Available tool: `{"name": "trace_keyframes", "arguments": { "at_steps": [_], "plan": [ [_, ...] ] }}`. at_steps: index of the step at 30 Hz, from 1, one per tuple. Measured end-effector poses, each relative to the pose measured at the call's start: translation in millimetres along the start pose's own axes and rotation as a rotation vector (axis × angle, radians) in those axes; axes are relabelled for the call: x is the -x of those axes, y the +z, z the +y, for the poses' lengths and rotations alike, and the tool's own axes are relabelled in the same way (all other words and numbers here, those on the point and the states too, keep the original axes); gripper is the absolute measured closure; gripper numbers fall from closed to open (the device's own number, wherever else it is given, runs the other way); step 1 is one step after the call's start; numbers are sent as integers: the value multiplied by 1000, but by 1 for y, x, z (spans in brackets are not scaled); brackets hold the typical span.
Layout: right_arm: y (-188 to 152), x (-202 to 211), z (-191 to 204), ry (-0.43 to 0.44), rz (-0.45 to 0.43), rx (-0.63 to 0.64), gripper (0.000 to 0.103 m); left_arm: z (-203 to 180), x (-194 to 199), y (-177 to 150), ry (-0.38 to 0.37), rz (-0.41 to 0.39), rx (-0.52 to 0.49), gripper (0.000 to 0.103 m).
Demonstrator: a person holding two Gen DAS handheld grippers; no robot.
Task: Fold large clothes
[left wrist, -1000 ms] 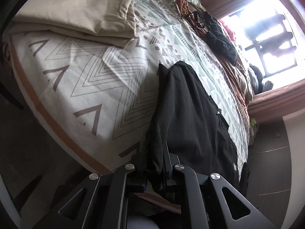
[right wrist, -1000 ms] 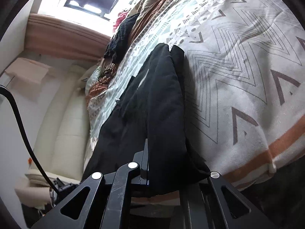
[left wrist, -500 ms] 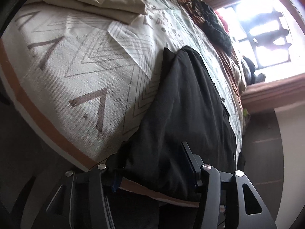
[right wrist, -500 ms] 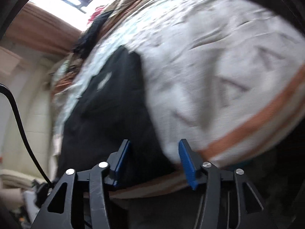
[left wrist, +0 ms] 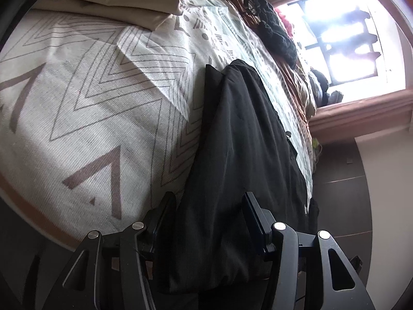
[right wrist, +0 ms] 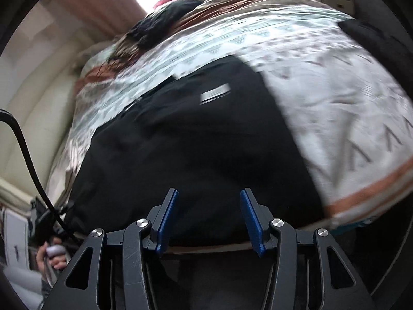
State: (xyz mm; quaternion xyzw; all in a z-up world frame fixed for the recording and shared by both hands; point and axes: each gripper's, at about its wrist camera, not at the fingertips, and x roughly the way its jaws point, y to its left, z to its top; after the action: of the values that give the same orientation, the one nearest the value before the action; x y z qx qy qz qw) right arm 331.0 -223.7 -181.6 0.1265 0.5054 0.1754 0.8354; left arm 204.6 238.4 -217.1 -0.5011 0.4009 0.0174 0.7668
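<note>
One big bed (left wrist: 98, 118) held the black garment (left wrist: 240, 139), which lay flat and hung over the near edge. The left gripper (left wrist: 210, 217) was let go, cloth loose between its fingers. The right gripper (right wrist: 209, 215) hovered above, fingers closing on nothing.

black right gripper (right wrist: 209, 213) with silver screws, blue-lined jaws, black cable (right wrist: 28, 160)

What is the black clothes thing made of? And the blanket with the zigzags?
The black garment looks like soft, matte cloth, maybe fleece or knit: no shine, gentle folds. The blanket looks like woven cotton: fine ribbed threads show across its printed zigzags. I can't be sure of either fibre.
</note>
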Motion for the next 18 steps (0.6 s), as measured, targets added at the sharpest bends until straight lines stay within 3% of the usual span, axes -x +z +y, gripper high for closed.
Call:
{"name": "trace_keyframes", "arguments": {
  "at_steps": [12,18],
  "plan": [
    [-13,-57,97,42,144,183,64,12,9,-11,-37,20,11,53],
    [-18,-100,126,-17,214,251,70,21,13,-15,-45,11,61,66]
  ]
}}
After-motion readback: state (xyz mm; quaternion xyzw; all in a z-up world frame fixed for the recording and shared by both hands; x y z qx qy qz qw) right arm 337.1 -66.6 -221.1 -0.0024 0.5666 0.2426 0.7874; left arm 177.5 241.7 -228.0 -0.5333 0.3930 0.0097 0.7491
